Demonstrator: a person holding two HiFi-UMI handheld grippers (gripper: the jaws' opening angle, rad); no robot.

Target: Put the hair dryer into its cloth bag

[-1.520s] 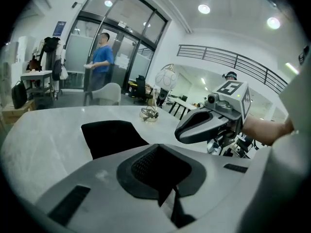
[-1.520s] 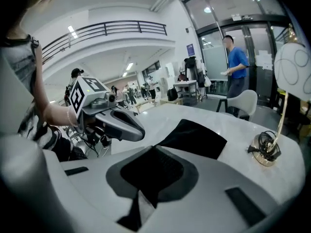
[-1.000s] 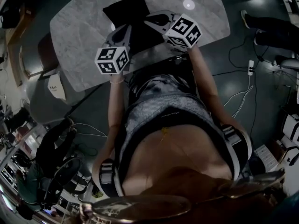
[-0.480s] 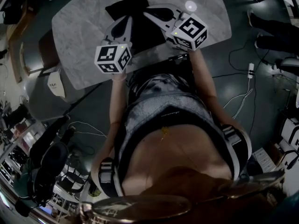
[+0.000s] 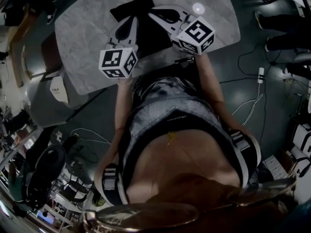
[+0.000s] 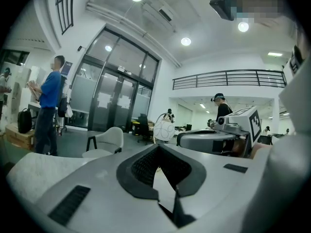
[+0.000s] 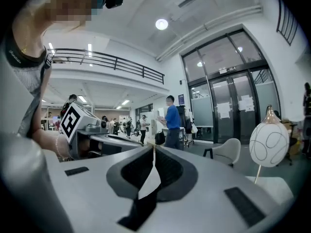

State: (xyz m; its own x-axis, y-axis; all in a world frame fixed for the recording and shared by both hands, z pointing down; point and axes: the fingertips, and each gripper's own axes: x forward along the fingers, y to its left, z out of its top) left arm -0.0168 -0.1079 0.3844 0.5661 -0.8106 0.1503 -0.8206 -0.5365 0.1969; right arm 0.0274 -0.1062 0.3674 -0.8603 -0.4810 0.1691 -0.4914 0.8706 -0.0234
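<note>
Left gripper and right gripper each have their jaws pressed together on nothing, tips converging over the table. Beneath them the black cloth bag lies flat, its long axis running from mid-table toward the far edge. Which end is its mouth is unclear.

The grey marble-patterned oval table stands directly in front of the person. The black rectangular cloth bag lies on the table, toward its far edge. The left gripper and right gripper sit side by side over the bag, with their tips converging. A small round white disc lies on the table to the right of the bag. A white power strip lies on the floor to the right of the table.
</note>
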